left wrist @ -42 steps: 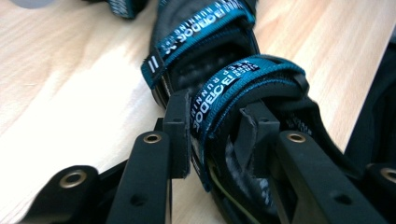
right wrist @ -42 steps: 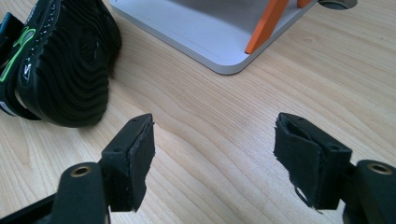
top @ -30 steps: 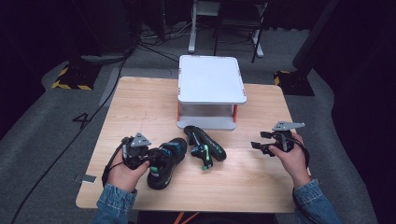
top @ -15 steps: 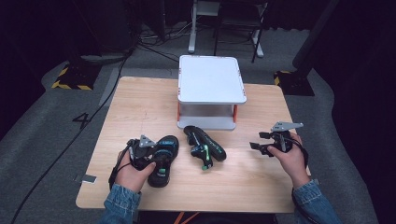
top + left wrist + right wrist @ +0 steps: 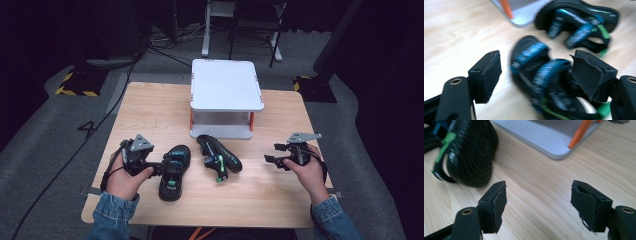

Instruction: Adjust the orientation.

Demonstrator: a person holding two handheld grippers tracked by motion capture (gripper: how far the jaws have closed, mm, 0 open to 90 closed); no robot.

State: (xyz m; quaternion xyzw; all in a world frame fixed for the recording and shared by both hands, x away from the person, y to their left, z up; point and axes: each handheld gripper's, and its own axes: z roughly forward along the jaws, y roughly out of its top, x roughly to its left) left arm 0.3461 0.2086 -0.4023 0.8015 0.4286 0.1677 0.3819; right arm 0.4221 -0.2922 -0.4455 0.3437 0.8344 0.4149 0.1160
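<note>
2 black sandals with blue straps lie on the wooden table (image 5: pixel 150 107) in the high view, both on the person's side of the white 2-tier stand (image 5: pixel 226 95), which I take as the landmark throughout. The left sandal (image 5: pixel 174 172) sits upright on its sole, nearer the person than the stand and off to its left; the right sandal (image 5: pixel 218 156) lies tipped on its side just in front of the stand's lower shelf. The left gripper (image 5: pixel 159 169) is at the left sandal's outer edge, farther left of the stand than the shoe itself. Its jaws have just been opening, which reads as a release after setting the shoe down on its sole. The right gripper (image 5: pixel 269 159) waits in front of the stand's right corner, apart from the tipped sandal, probably ready to take that one. In the left gripper view, the left sandal (image 5: pixel 544 82) lies between the 2 spread jaws, with the right-hand pad close against its heel side and the left-hand pad clear of it with bare wood between; I judge nothing is gripped. The right sandal (image 5: pixel 579 27) lies beyond, beside the stand's orange-legged corner (image 5: pixel 524 12). In the right gripper view, the right gripper (image 5: pixel 539 202) has its jaws wide apart over bare wood, holding nothing, with the right sandal's ribbed sole (image 5: pixel 471 157) ahead to the left and the stand's base (image 5: pixel 549 137) ahead to the right.
</note>
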